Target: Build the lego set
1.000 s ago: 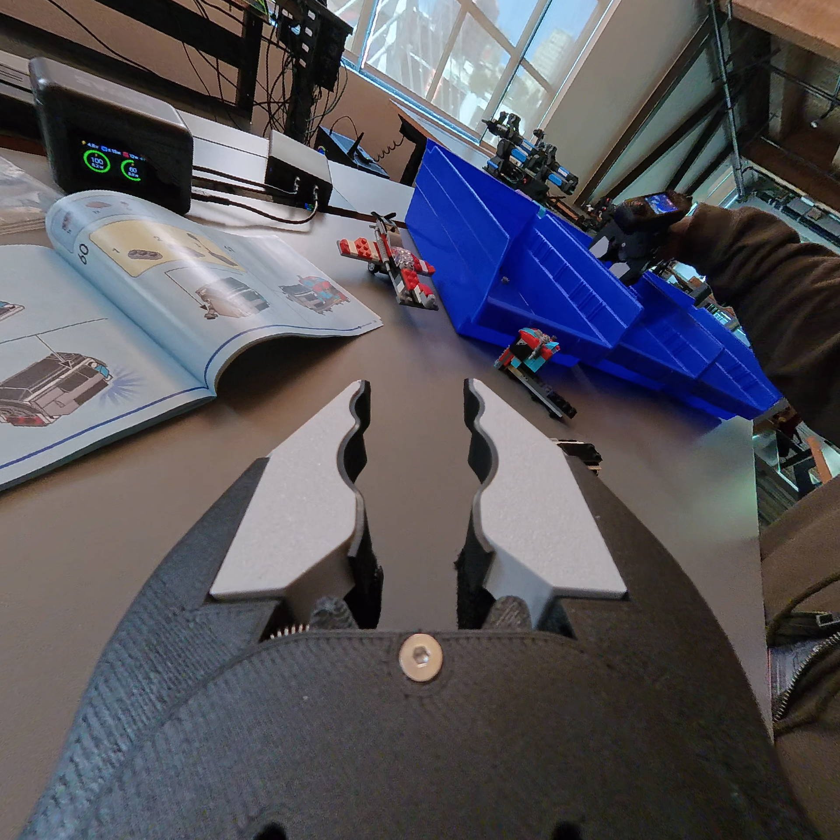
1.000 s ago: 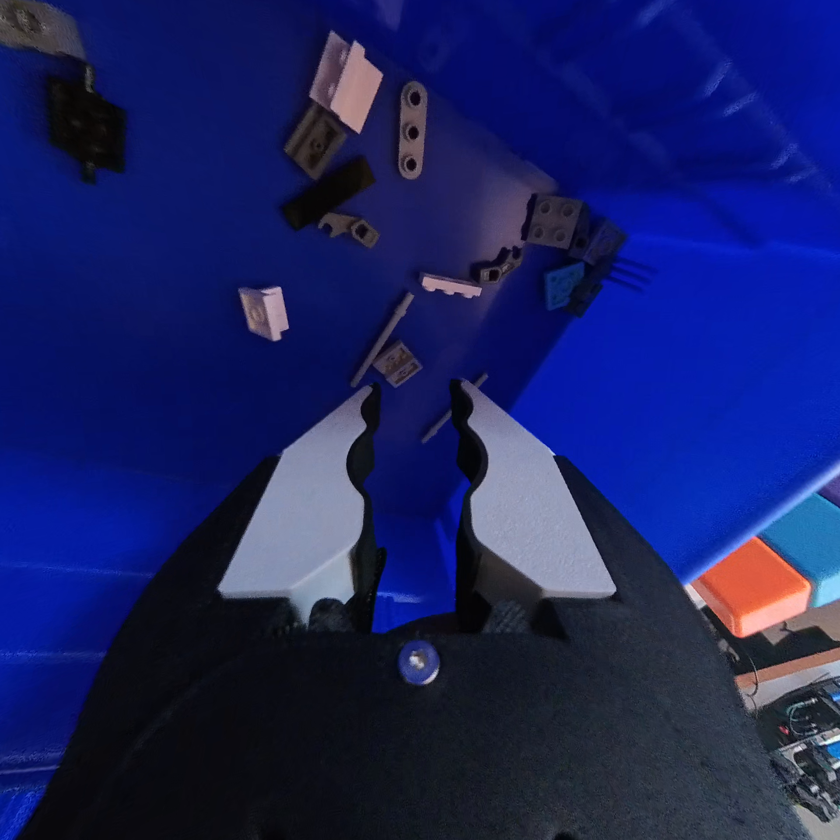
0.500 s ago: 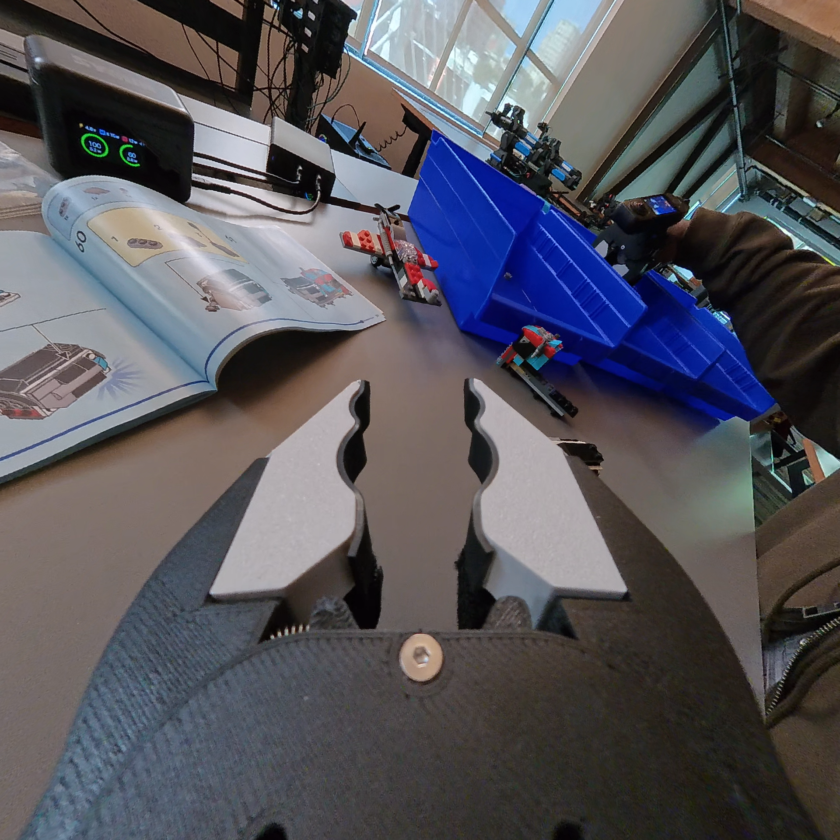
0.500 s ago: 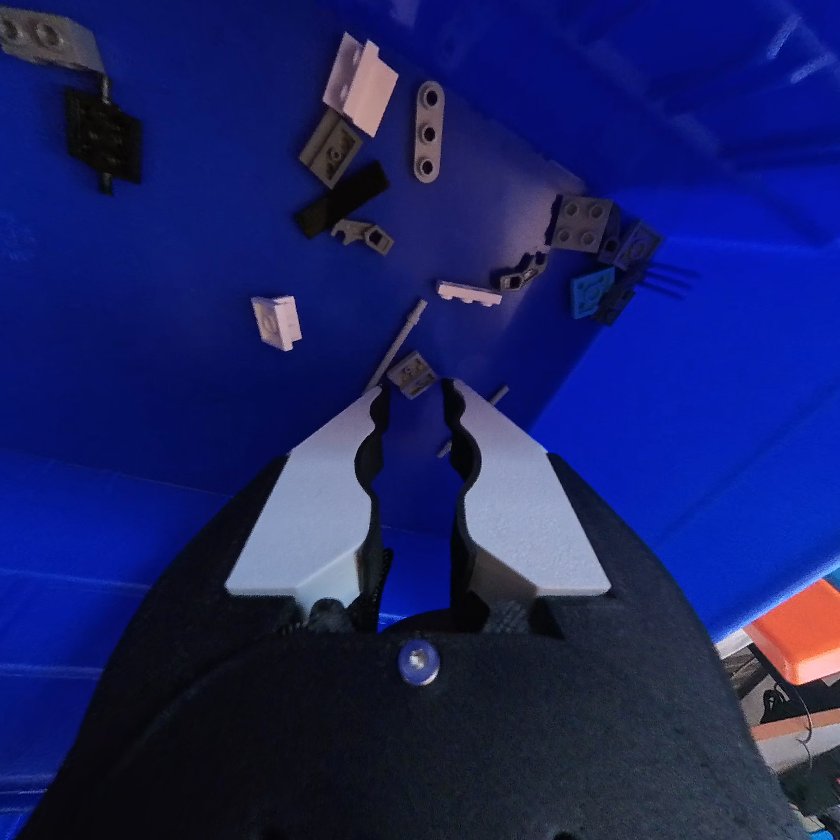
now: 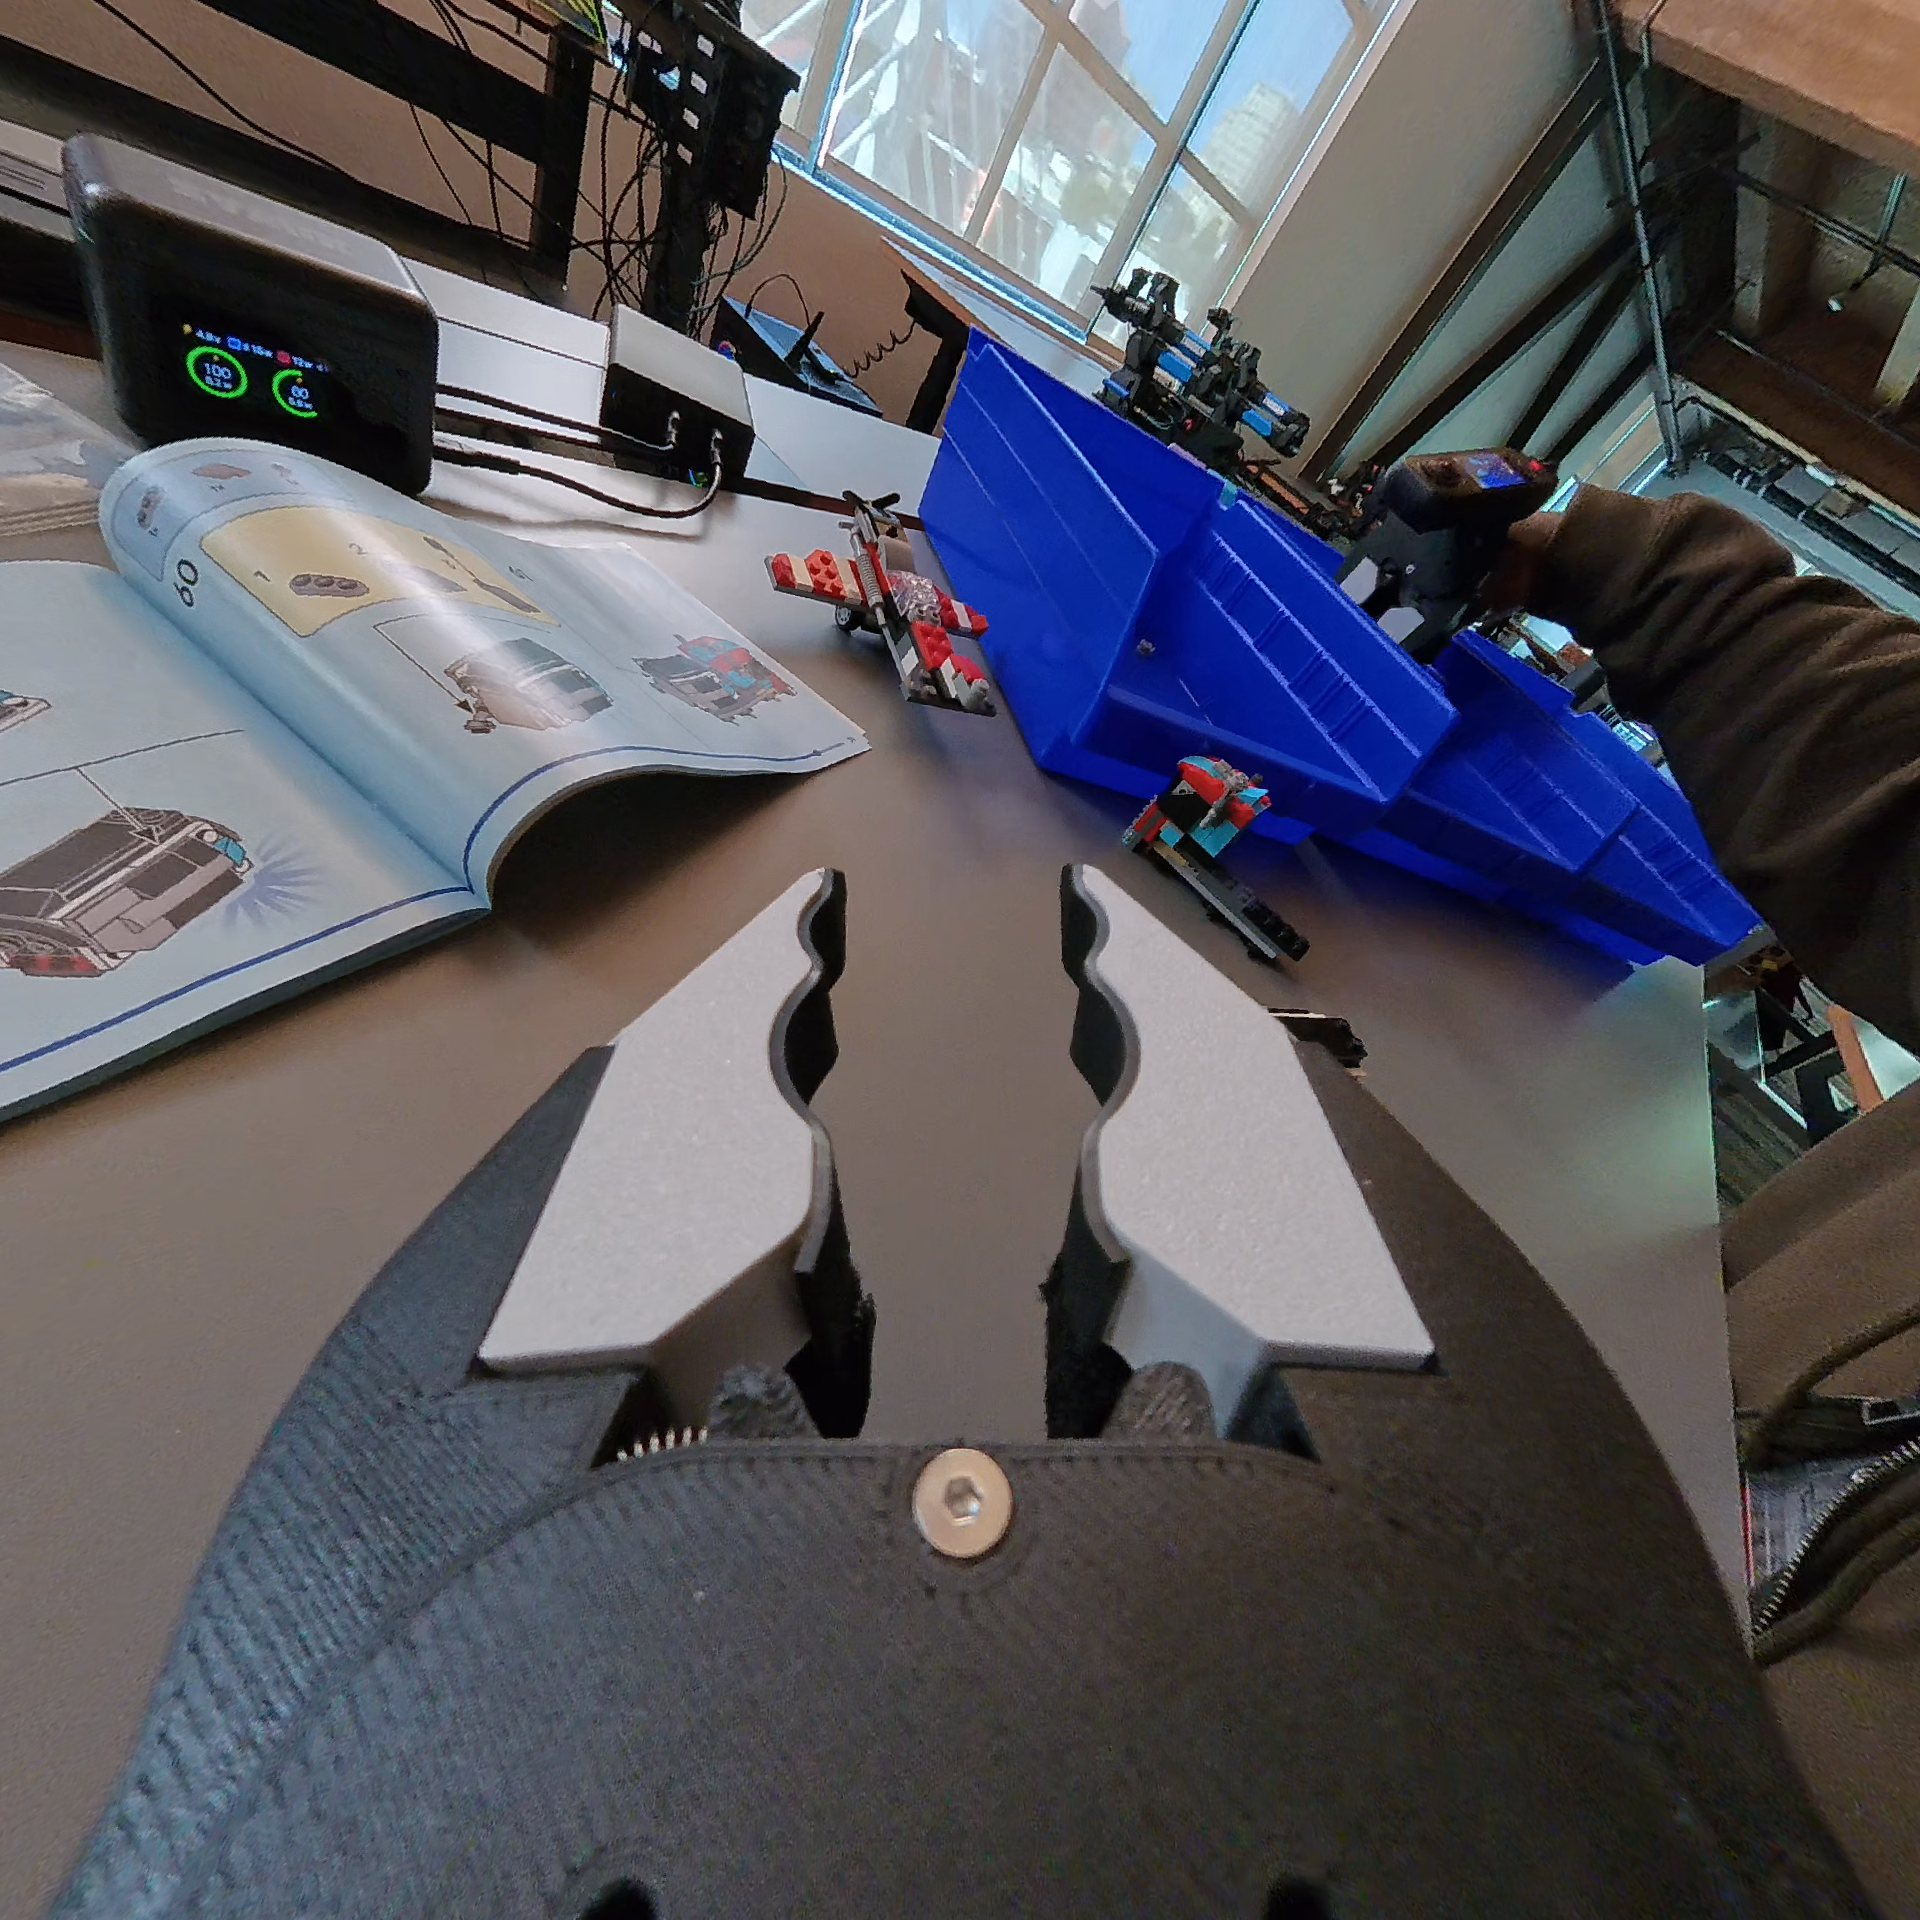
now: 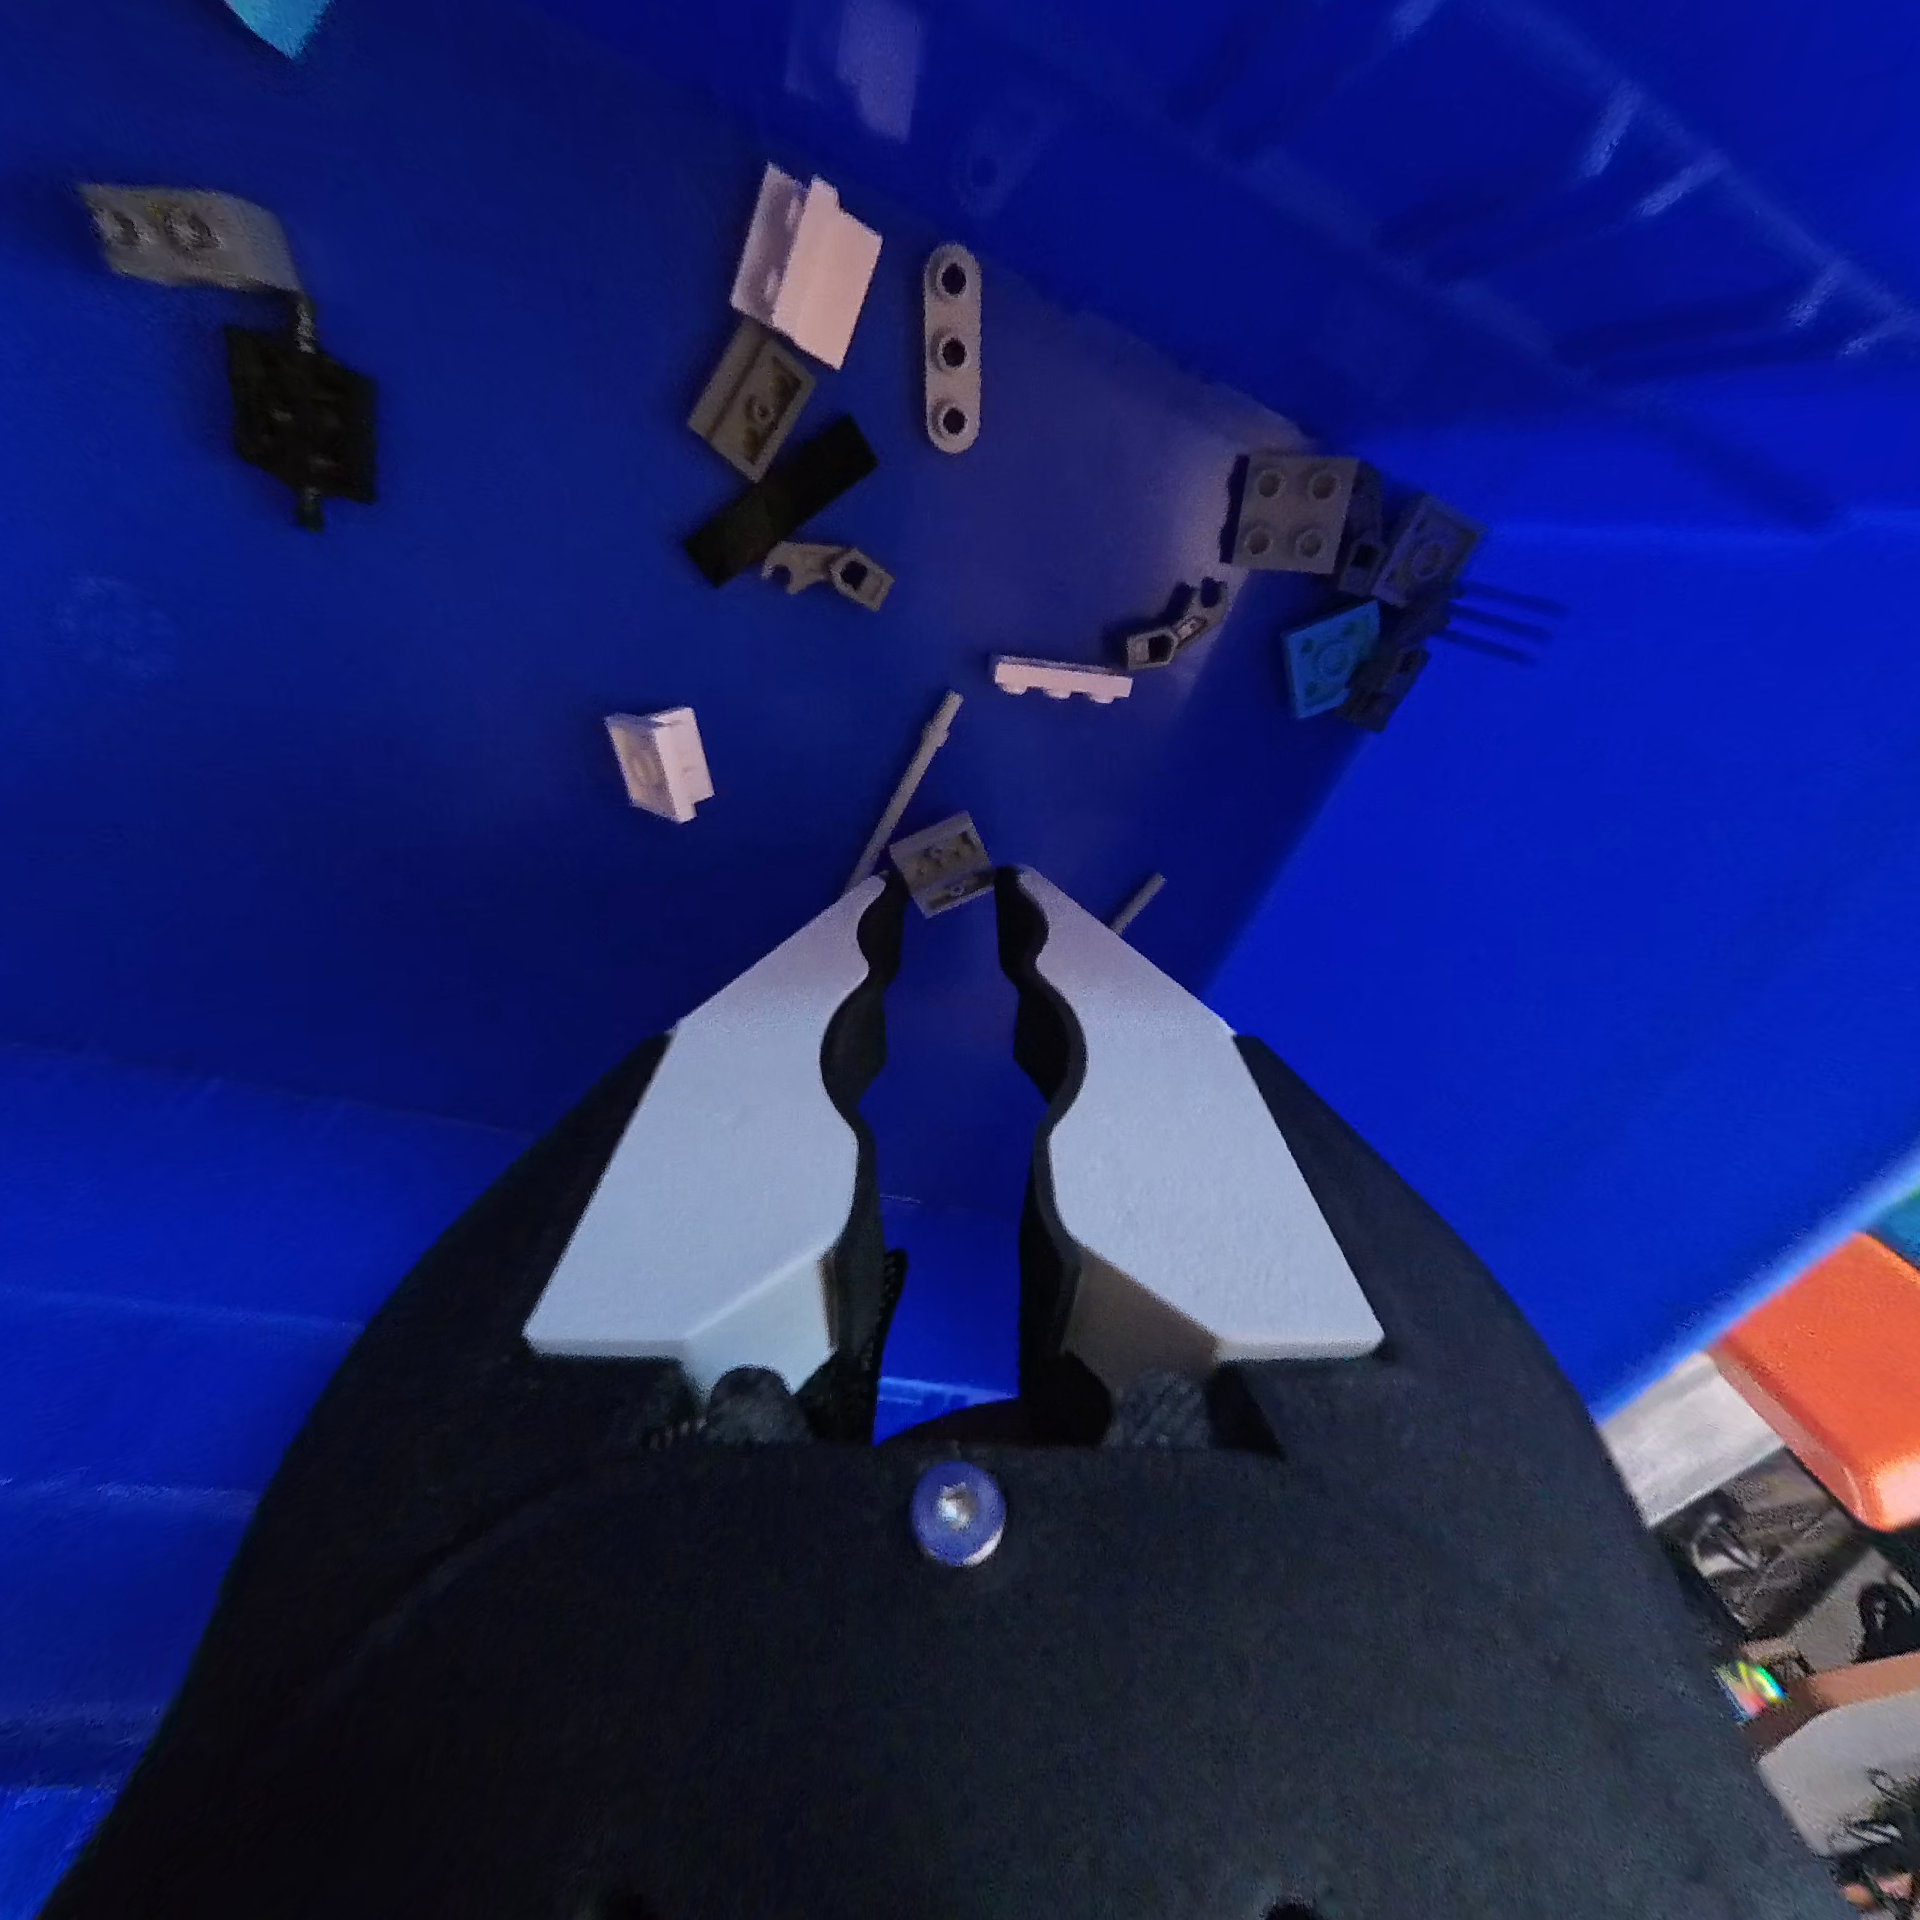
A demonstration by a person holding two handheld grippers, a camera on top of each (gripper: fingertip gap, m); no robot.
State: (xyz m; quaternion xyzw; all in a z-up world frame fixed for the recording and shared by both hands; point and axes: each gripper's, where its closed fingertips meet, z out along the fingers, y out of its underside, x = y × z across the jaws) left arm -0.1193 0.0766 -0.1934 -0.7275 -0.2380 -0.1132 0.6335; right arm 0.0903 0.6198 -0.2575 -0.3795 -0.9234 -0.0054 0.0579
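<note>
Right gripper (image 6: 943, 883) straddling grey brick (image 6: 941, 860), blue bin (image 6: 312, 883)

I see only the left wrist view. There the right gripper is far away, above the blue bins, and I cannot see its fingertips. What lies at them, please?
Observer: In the right wrist view, the right gripper points into a blue bin, and a small grey plate lies on the bin floor right between its fingertips.
Operator: Do the fingers already hold it?
Observer: They stand a little apart, close on both sides of the plate. I cannot tell whether they press on it.
Operator: Is something near that could disturb?
Observer: A thin grey rod lies just left of the plate, almost touching it.
</note>
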